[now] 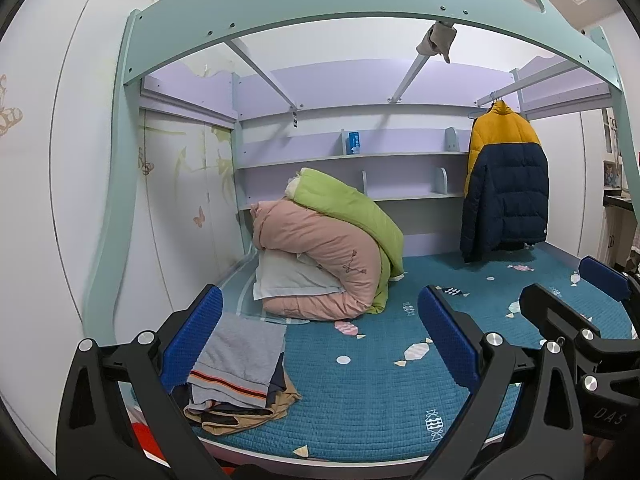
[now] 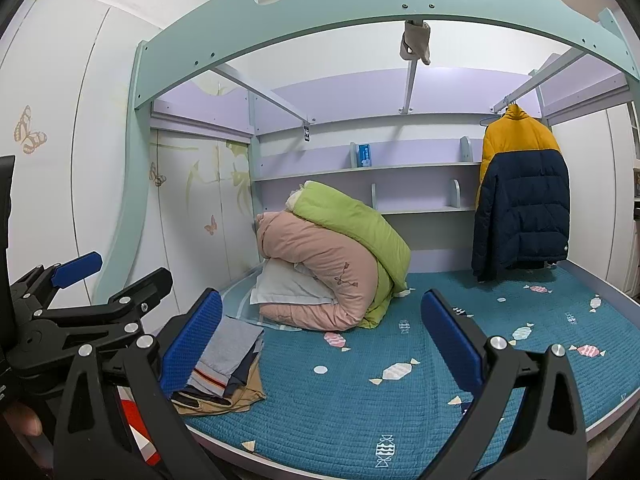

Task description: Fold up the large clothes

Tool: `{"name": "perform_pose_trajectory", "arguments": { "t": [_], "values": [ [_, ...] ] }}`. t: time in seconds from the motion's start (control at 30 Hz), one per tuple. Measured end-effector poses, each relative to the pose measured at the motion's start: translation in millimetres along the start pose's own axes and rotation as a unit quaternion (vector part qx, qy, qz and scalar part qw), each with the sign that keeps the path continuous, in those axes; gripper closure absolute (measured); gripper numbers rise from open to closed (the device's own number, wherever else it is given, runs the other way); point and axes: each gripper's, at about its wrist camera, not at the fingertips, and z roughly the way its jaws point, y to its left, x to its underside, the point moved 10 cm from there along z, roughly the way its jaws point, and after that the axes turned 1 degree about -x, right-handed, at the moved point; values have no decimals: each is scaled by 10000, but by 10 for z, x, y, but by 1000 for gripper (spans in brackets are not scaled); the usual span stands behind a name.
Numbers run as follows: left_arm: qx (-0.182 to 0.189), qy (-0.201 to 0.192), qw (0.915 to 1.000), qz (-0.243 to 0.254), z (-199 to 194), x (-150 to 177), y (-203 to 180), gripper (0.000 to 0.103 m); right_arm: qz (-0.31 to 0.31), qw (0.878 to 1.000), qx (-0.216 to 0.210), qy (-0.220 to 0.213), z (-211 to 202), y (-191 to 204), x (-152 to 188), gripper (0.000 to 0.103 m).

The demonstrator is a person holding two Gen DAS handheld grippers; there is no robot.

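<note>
A yellow and navy puffer jacket [image 1: 506, 184] hangs on a rail at the back right, above the blue bed [image 1: 380, 380]; it also shows in the right wrist view [image 2: 524, 196]. A stack of folded clothes [image 1: 240, 376] with a grey piece on top lies at the bed's front left, also in the right wrist view [image 2: 224, 368]. My left gripper [image 1: 320, 340] is open and empty, held above the bed's front edge. My right gripper [image 2: 320, 340] is open and empty beside it, and it shows at the right of the left wrist view [image 1: 572, 288].
A pile of pink and green quilts [image 1: 332, 248] on a white pillow sits at the back left of the bed. Purple shelves [image 1: 352, 156] line the back wall. A white wardrobe [image 1: 60, 180] stands at the left. A teal loft frame [image 1: 320, 12] arches overhead.
</note>
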Motion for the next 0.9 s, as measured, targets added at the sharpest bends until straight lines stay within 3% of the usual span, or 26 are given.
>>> {"name": "perform_pose_trajectory", "arguments": {
  "t": [0.9],
  "values": [
    [-214, -3, 9997, -66, -131, 16, 12, 5, 48, 9999, -94, 31, 14, 30, 3, 7]
  ]
}}
